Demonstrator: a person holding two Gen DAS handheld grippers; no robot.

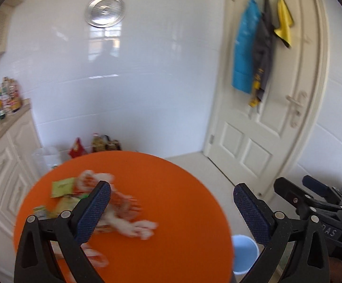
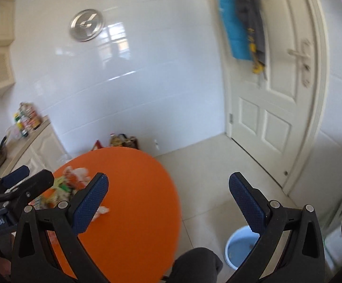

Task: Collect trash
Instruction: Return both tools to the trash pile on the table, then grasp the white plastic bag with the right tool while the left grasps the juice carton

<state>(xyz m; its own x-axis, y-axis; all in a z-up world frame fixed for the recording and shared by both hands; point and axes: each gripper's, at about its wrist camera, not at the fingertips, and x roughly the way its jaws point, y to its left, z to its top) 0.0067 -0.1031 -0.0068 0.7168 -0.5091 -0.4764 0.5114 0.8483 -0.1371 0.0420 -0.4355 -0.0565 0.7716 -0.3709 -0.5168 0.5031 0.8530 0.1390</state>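
Note:
A heap of trash (image 1: 100, 202), crumpled wrappers and white tissue, lies on the left half of a round orange table (image 1: 171, 188). My left gripper (image 1: 171, 202) hovers above the table, open wide, nothing between its blue pads. In the right wrist view the same trash (image 2: 71, 184) lies on the orange table (image 2: 135, 200), left of my right gripper (image 2: 168, 191), which is open and empty over the table's right edge and the floor. A light blue bin (image 2: 241, 247) stands on the floor right of the table, also seen as the blue bin (image 1: 244, 252) in the left wrist view.
A white door (image 1: 277, 108) with hanging cloths is at the right, a tiled wall ahead, cream cabinets (image 1: 3, 165) with bottles on the left. Bags (image 1: 100, 142) sit on the floor behind the table. A person's dark-clothed knee (image 2: 194, 266) shows by the table.

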